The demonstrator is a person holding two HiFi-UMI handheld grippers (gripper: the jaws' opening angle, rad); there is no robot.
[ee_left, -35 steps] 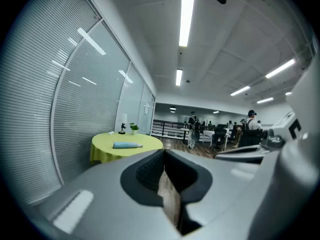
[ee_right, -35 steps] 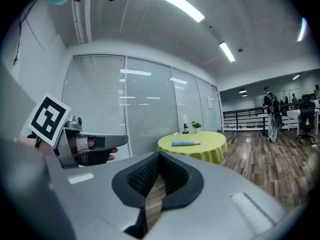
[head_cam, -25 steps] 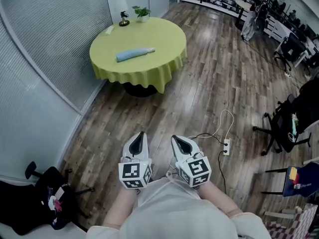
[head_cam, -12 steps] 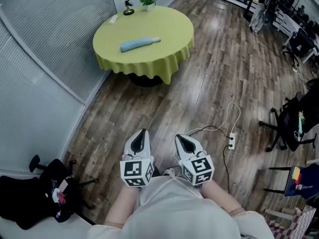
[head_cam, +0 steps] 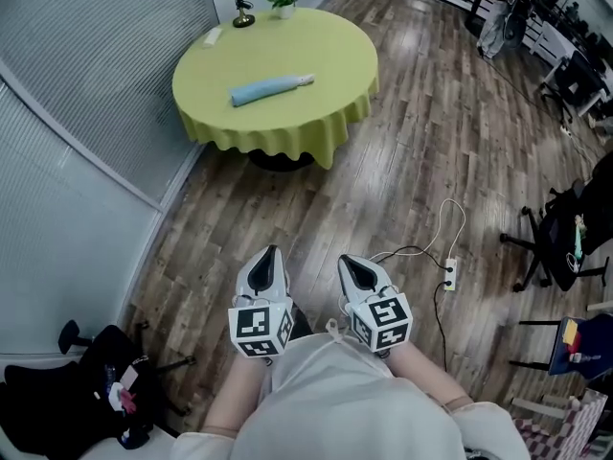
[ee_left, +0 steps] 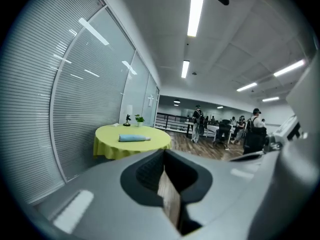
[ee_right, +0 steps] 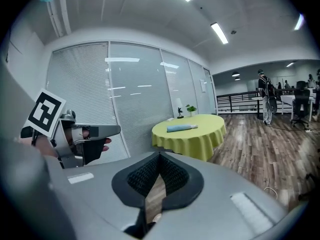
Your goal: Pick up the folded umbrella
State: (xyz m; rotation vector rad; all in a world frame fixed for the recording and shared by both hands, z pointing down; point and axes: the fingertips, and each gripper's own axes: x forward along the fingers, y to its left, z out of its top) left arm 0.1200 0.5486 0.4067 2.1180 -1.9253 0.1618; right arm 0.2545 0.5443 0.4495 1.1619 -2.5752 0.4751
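A light blue folded umbrella [head_cam: 270, 89] lies on the round table with a yellow-green cloth [head_cam: 316, 56], far ahead of me across the wooden floor. It also shows small in the left gripper view as the umbrella [ee_left: 134, 138] and in the right gripper view as the umbrella [ee_right: 182, 128]. My left gripper [head_cam: 269, 255] and right gripper [head_cam: 347, 262] are held side by side close to my body, both shut and empty, pointing toward the table. Nothing is between either pair of jaws.
A small potted plant [head_cam: 282, 0] and a dark figurine [head_cam: 243, 12] stand at the table's far edge. A power strip with a white cable [head_cam: 448, 274] lies on the floor at right. Office chairs [head_cam: 560, 242] stand at right, another chair [head_cam: 96, 391] at lower left. Glass walls with blinds [head_cam: 86, 94] run along the left.
The table and umbrella have shifted slightly in the head view as I moved toward them. Both grippers stay shut in front of my body.
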